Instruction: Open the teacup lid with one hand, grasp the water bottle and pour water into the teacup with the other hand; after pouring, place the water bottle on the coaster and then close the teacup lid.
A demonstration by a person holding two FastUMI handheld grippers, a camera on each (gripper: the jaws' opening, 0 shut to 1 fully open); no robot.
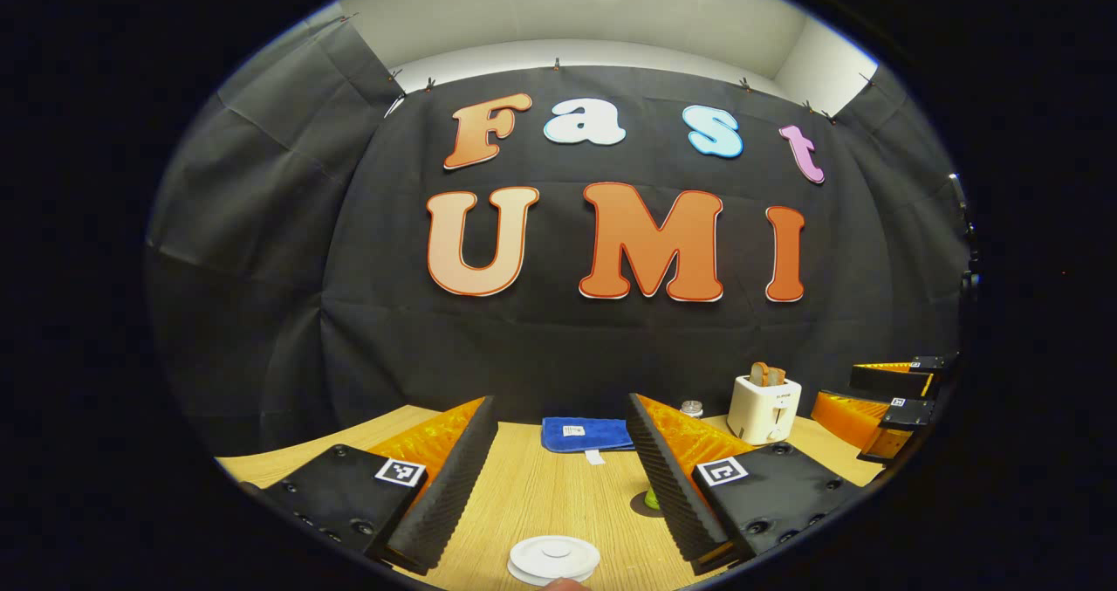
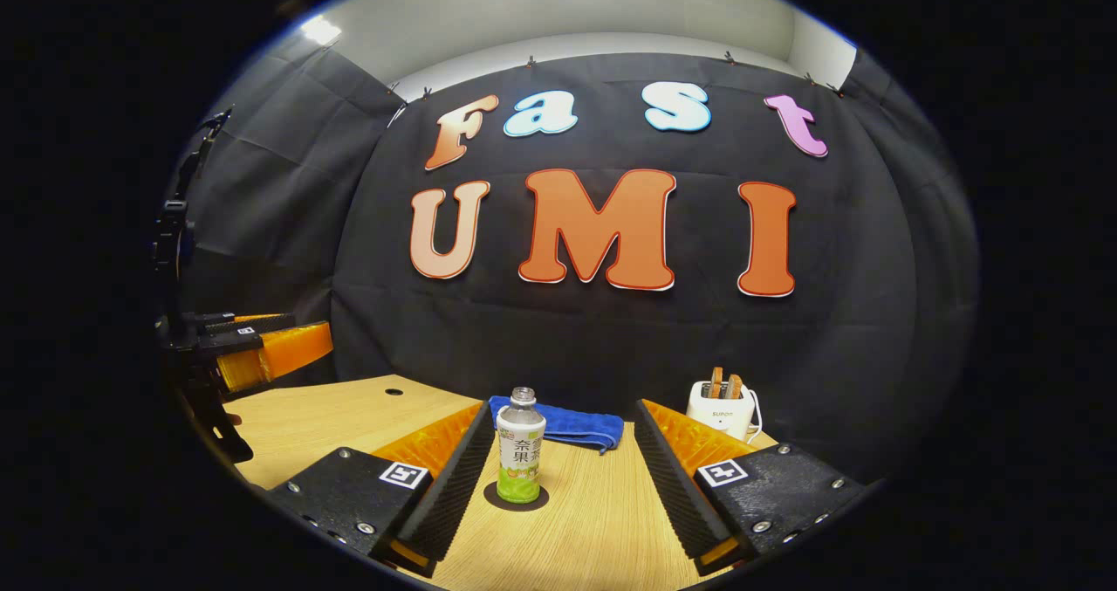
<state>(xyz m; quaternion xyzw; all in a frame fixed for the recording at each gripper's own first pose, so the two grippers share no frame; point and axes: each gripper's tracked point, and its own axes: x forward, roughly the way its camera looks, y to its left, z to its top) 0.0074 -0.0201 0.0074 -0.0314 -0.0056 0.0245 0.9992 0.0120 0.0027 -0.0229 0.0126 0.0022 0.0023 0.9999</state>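
Jaws released wide on the left gripper [image 1: 558, 477] in the left gripper view, gripping nothing, with the white teacup lid [image 1: 555, 558] on the wooden table [image 1: 541, 495] at 6 o'clock between the fingers, blue cloth [image 1: 585, 434] at 12 beyond them, toaster [image 1: 764, 408] at 2, and the other gripper off at 3. Right gripper view: right gripper [image 2: 558, 477] also spread apart and empty, water bottle [image 2: 520, 458] upright on the dark coaster [image 2: 516, 498] at about 11 between the fingers, nearer the left finger, not touched by either; blue cloth behind it, toaster at 1, other gripper far off at 9.
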